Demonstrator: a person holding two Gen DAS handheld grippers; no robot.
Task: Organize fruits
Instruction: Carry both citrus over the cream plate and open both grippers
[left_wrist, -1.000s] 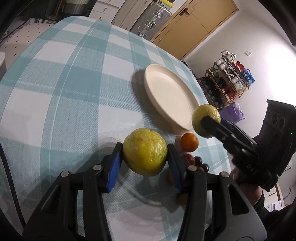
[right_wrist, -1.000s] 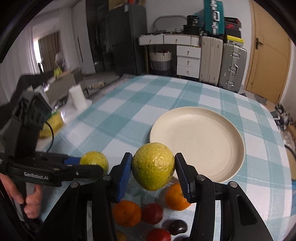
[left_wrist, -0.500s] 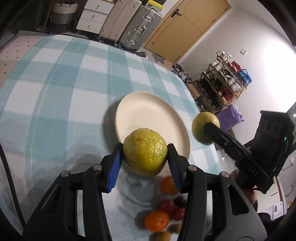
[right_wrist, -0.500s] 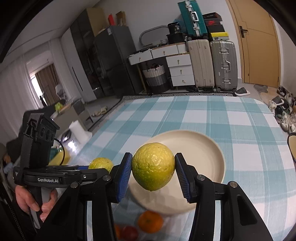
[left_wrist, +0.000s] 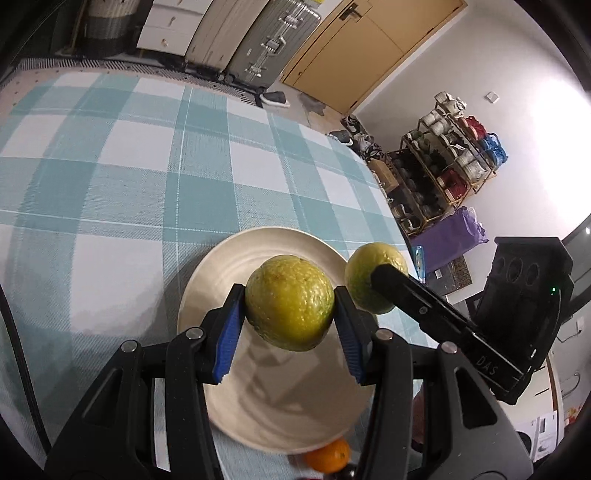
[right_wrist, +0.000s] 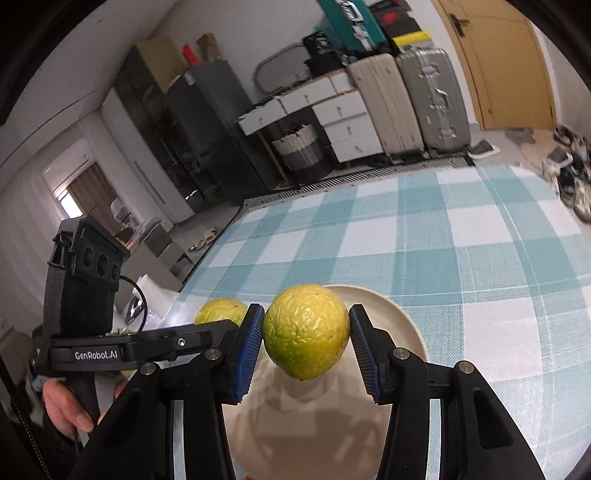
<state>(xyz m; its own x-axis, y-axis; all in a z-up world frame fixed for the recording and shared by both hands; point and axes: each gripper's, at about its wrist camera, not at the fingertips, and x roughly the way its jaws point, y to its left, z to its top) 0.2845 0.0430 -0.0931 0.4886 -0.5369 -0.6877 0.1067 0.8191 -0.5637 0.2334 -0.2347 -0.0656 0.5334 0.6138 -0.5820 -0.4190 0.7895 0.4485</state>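
Since the earlier frames both grippers have travelled from above the loose pile of small fruit to above the round cream plate (left_wrist: 207, 295), which now fills the lower middle of each view, while the pile has slipped to the bottom edge, where only a small orange tangerine (left_wrist: 328, 455) shows at about 6 o'clock of the plate. The left gripper (left_wrist: 290, 325) is clamped on a yellow-green bumpy citrus fruit (left_wrist: 290, 301), its blue ribbed pads pressing both sides, and the fruit hangs over the plate's middle. The right gripper (right_wrist: 306, 345) is likewise partly closed around a second yellow-green citrus fruit (right_wrist: 306, 330), held clear above the plate's near half; in the left view that fruit sits at about 3 o'clock of the first, over the plate's right rim. The step in hand appears to be setting both fruits down on the plate above the teal-and-white checked tabletop (left_wrist: 129, 177). To do it well, each gripper should probably descend until its fruit rests on the plate before the jaws part, since round fruit may roll. Setting the two well apart would keep the grippers from knocking each other, and the right one likely needs to move inward from the rim.
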